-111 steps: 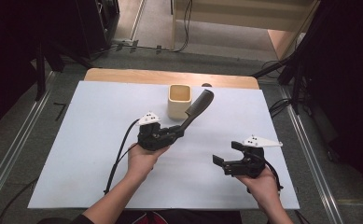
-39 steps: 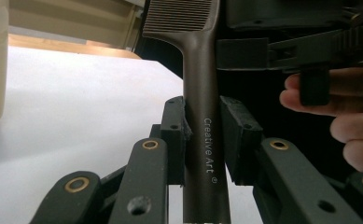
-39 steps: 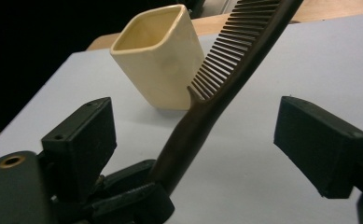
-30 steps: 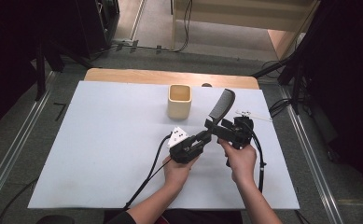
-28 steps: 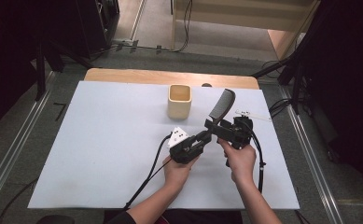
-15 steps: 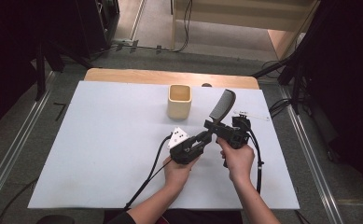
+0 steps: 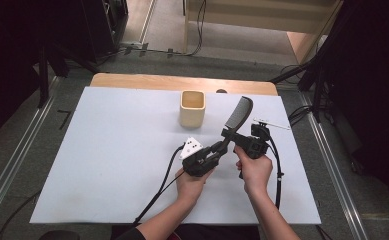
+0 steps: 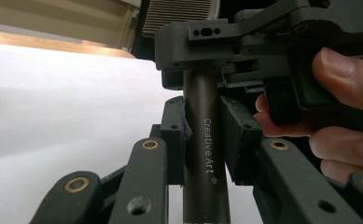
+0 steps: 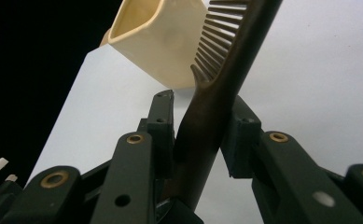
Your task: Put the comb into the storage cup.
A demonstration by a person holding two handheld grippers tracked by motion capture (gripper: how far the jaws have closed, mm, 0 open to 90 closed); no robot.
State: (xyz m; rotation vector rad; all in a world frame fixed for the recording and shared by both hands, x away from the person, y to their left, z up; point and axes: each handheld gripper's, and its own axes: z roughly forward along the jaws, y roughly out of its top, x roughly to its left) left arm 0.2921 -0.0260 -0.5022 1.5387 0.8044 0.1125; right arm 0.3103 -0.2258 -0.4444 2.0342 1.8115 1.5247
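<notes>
A dark comb (image 7: 238, 114) with a long handle points up and away over the white mat. My left gripper (image 7: 220, 149) is shut on the lower handle (image 8: 206, 140), which bears the words "Creative Art". My right gripper (image 7: 233, 136) reaches in from the right, just above the left one. Its jaws have just been closing and now press the handle (image 9: 207, 126) below the teeth. The right gripper's body (image 8: 244, 42) crosses the handle above my left pads (image 8: 173, 135). A cream square cup (image 7: 192, 108) stands upright behind the comb, with its rim (image 9: 156, 37) beyond the teeth.
The white mat (image 7: 107, 150) covers the table, with a wooden edge (image 7: 147, 80) at the back. Cables (image 7: 162, 185) trail from both grippers towards the person. Metal rails (image 7: 332, 175) run along both sides of the table.
The right hand came in from the right side of the mat to the comb, and the left hand carried the comb rightwards. The right jaws have closed onto the handle.
</notes>
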